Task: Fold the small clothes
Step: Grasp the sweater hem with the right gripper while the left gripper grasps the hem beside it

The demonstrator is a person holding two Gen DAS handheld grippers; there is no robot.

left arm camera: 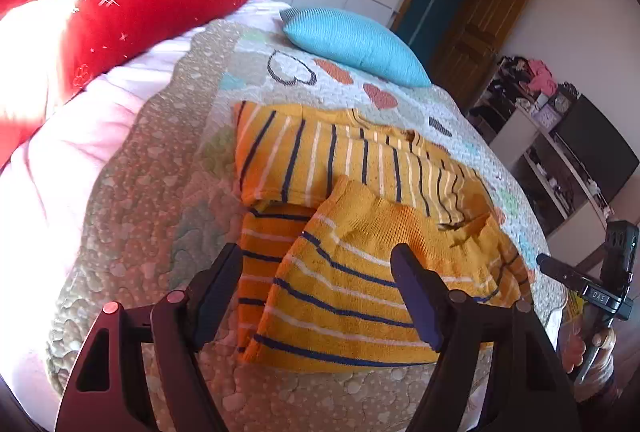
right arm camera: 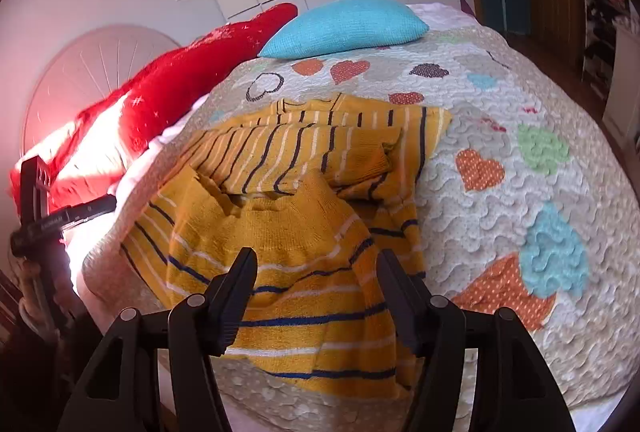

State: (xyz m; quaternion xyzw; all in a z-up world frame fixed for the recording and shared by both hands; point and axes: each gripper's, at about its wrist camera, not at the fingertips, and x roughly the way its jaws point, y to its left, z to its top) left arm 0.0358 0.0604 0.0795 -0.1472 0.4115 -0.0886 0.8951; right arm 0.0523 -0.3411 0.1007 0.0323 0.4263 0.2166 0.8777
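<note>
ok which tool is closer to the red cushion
Left. The left tool hovers over the striped sweater on the side facing the red cushion. The right tool hovers over the sweater's opposite side, farther from the cushion.

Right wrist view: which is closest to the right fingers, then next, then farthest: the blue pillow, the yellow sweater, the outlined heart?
1. Yellow sweater: right under the open right gripper.
2. Outlined heart: on the quilt, past the sweater.
3. Blue pillow: at the bed's far end.
</note>
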